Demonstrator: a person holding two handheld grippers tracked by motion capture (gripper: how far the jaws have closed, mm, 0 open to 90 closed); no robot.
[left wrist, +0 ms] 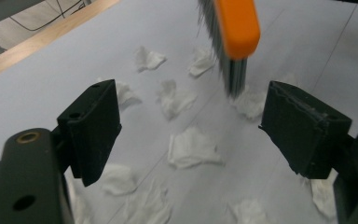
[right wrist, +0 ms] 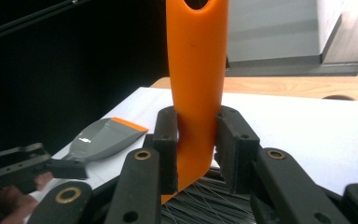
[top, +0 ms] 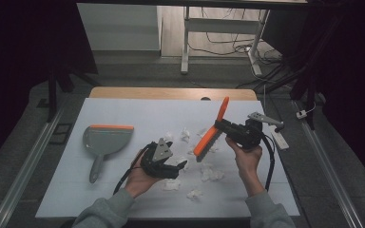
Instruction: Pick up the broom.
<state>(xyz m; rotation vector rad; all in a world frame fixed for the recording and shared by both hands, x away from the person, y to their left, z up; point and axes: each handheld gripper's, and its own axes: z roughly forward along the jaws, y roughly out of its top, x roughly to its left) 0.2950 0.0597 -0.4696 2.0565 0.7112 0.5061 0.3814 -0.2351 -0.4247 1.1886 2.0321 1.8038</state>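
Brush (top: 210,135) clamped in right tool (top: 222,127) — scraps (top: 211,174) below (scattered).

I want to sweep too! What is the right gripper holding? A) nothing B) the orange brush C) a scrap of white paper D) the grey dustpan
B: the right gripper is shut on the handle of the orange brush, while the dustpan lies apart on the table.

One orange-handled brush with grey bristles (top: 211,133), one grey plastic dustpan with an orange edge (top: 105,140), two black hand-held grippers, and roughly ten crumpled white paper scraps (top: 211,174) lie scattered on the worktop (top: 123,114).
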